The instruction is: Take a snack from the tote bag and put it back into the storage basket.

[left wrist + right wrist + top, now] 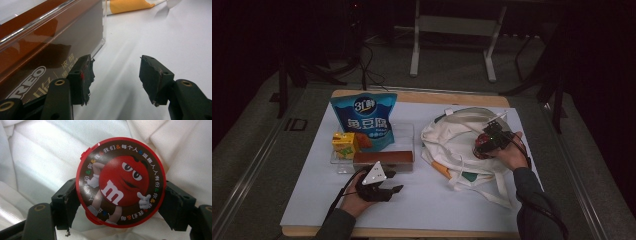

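Observation:
A round red M&M's tin [120,180] is clamped at its sides between the jaws of my right gripper [121,193], just above a white tote bag [37,157]. In the high view that gripper [488,141] and the tin [480,151] are over the bag [452,135] at the right of the table. My left gripper [394,181] stands open near the table's front, just in front of a long brown Oreo box [383,158]. In the left gripper view its jaws [116,61] are apart over white sheet, with the box [37,50] behind a clear tray wall [98,37] to their left.
The clear tray [404,131] also holds a blue snack pouch [364,120] standing upright and a yellow juice carton [344,145]. A white sheet [427,200] covers the wooden table. Dark floor and a metal stand's legs [414,55] lie beyond the far edge.

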